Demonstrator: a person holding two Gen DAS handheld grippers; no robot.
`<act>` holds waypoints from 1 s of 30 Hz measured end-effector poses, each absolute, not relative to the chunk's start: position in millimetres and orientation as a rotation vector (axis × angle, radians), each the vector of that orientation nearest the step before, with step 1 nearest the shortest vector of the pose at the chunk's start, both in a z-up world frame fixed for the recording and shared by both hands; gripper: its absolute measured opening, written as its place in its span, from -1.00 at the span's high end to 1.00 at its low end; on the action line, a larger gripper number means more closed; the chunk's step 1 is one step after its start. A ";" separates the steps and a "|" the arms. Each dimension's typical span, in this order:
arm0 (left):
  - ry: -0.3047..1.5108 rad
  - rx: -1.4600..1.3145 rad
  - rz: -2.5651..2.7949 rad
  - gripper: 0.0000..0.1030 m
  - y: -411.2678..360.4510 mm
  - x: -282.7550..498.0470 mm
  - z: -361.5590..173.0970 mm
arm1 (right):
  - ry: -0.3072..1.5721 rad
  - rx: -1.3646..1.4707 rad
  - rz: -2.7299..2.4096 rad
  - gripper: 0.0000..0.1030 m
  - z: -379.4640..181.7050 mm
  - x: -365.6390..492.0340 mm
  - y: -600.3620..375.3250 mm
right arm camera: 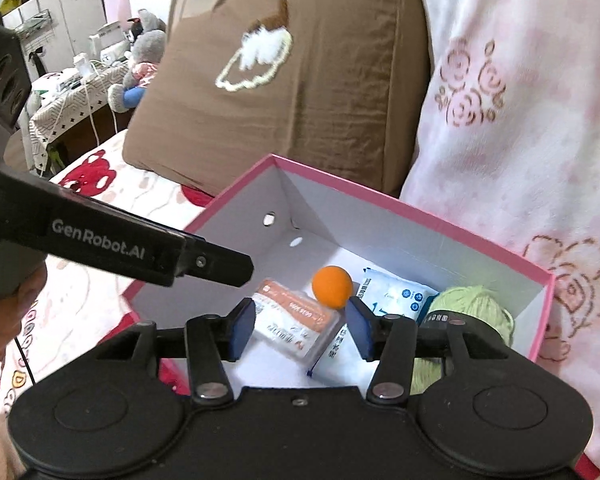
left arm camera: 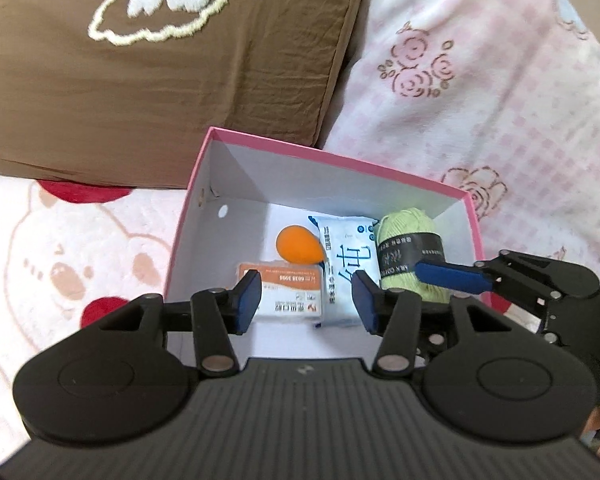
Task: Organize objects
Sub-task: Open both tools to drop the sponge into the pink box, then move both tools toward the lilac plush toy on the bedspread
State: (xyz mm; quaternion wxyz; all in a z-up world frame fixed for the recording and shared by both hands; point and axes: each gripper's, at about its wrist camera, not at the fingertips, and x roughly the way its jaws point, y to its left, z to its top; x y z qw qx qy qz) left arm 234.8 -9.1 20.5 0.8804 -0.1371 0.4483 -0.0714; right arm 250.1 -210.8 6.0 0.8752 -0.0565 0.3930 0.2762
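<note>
- A pink-rimmed box [left arm camera: 342,159] with white inner walls sits on a bed, a brown cushion [left arm camera: 160,80] behind it and a pink rose-print blanket [left arm camera: 480,100] to its right.
- Inside the box lie four things: an orange egg-shaped sponge [left arm camera: 298,249], an orange-and-white card packet [left arm camera: 290,294], a white wipes packet [left arm camera: 346,264] and a ball of pale green yarn [left arm camera: 410,252] with a black band.
- The sponge rests toward the far wall; the card packet lies in front of it, touching the wipes packet, with the yarn at the right wall.
- The left gripper [left arm camera: 306,300] hangs over the near edge of the box, blue pads apart, nothing between them (the packets show below the gap).
- The right gripper [right arm camera: 300,330] hangs beside it above the same box, its pads likewise parted and empty.
- A person's hand [right arm camera: 4,312] grasps the left gripper's handle at the edge of the right wrist view.
- A cluttered table [right arm camera: 72,92] and a grey plush toy [right arm camera: 144,60] stand beyond the bed.
</note>
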 end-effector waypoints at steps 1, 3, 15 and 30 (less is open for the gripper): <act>0.933 -0.277 -0.149 0.04 -9.0 230.2 24.7 | 0.815 -0.122 0.583 -0.20 10.6 244.4 -211.8; 0.933 -0.266 -0.150 0.02 -8.7 220.1 33.6 | 0.802 -0.139 0.592 -0.24 17.9 234.3 -214.5; 0.922 -0.239 -0.110 -0.17 -9.2 156.6 73.4 | 0.753 -0.187 0.588 -0.61 53.2 175.4 -232.1; 0.946 -0.200 -0.144 -0.71 -36.4 99.8 95.6 | 0.673 -0.279 0.563 -0.78 77.0 114.2 -248.8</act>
